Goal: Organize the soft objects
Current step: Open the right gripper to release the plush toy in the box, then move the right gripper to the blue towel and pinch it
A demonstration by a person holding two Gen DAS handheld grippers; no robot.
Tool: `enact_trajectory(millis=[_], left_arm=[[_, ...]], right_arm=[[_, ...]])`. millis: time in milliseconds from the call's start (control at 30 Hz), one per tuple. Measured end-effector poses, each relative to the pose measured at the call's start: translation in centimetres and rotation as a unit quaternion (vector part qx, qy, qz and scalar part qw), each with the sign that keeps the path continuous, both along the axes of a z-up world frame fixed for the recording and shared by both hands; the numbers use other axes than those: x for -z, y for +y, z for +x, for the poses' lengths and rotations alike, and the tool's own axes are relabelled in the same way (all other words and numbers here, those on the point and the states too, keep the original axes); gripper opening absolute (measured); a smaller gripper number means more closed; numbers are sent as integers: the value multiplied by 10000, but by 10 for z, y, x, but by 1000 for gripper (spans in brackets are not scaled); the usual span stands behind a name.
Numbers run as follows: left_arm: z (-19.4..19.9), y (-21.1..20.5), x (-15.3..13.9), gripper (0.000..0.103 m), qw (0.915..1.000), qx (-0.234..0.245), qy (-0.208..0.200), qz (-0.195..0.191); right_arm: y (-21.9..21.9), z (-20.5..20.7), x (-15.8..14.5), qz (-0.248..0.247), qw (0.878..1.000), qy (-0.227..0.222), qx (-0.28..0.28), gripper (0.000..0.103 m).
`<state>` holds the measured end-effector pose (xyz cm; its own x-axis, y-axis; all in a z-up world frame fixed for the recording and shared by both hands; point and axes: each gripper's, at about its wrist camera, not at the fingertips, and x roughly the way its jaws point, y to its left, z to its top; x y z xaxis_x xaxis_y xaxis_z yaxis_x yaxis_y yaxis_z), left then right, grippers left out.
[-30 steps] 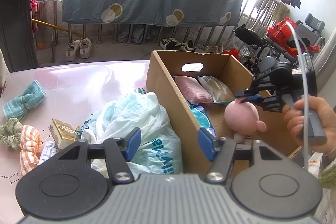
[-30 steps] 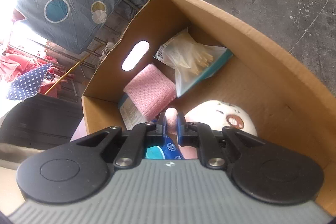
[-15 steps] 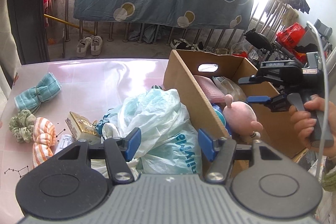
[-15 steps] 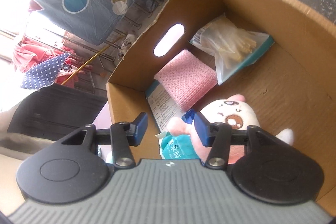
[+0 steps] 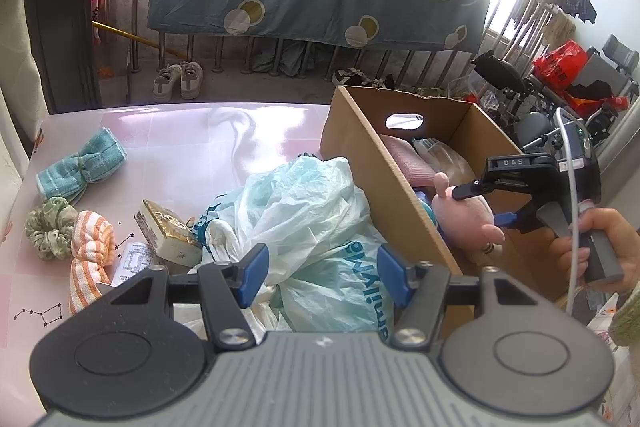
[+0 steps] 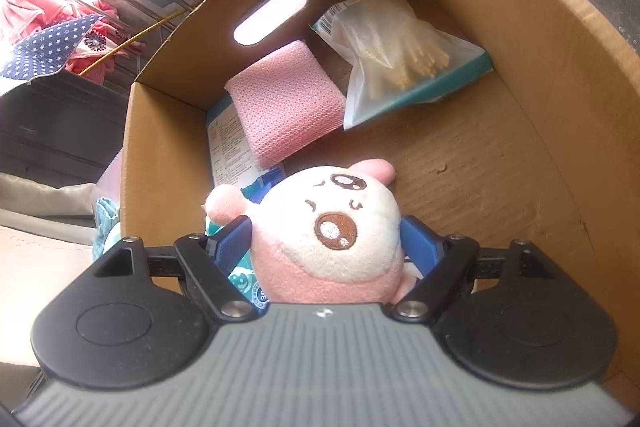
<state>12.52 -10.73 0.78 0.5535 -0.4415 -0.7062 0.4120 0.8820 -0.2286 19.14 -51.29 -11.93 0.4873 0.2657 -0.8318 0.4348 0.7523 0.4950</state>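
We are reading the table (image 5: 224, 131) from its left edge: a teal bow (image 5: 80, 167), a green scrunchie (image 5: 51, 227) and an orange-striped bow (image 5: 90, 259) are lying well apart from the box, with bare pink surface stretching behind them. A gold-wrapped block (image 5: 168, 231) is sitting half tucked under a heap of pale plastic bags (image 5: 304, 227); what is lying beneath the heap we cannot make out. The left gripper (image 5: 320, 271) is hovering over the bags, fingers standing half apart with nothing pinched, its body cutting off the table's near edge. The bags are pressing against the near wall of the cardboard box (image 5: 384, 187). Inside, a pink mesh pad (image 6: 284, 115) is covering most of a printed packet, and a clear pouch (image 6: 400, 59) is leaning toward the far right corner. The pink plush toy (image 6: 332, 227) is resting low in the box, its body hidden behind the right gripper (image 6: 324, 247), whose jaws are opening with the plush between them; whether the pads are touching it we cannot tell. Bare cardboard floor is showing right of the toy. A hand (image 5: 592, 247) is gripping the right handle.
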Motion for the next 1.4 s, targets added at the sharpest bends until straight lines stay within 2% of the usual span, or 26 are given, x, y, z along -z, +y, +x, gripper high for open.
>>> enact_trajectory(millis=[100,267,433,533,600,800,1033,1267,1400], left_arm=[[0,1,0,61,10000,-17,1,-8],[1,4,0,61,10000,-35,18,-20],[1,8,1,61,10000,-79,38,-41],[1,11,1,61,9999,-117,58,-27],[0,13,1,61,9999,-143,50,-18],[-1,21,0,61,9997,-229,41,-17],[-9,29,-2,64,9990,-391,-82,210],[-22,48,-6,68,9962,-730,-312,357],[-31,55,-6,69,9927,-955,-446,590]], right_arm=[[-1,-5,-5,-47,9998,-28,186,75],[-1,-21,-26,-602,9919,-336,1063,74],[6,-15,-14,-559,9886,-183,1384,79],[12,-12,2,-223,9871,52,1586,81],[17,-14,2,-182,9861,107,1645,82],[14,-27,-5,172,9871,-18,1589,84],[2,-52,-25,123,9850,-373,1678,84],[12,-72,-71,225,9840,-1097,1387,84],[33,-71,-98,346,9836,-1517,914,84]])
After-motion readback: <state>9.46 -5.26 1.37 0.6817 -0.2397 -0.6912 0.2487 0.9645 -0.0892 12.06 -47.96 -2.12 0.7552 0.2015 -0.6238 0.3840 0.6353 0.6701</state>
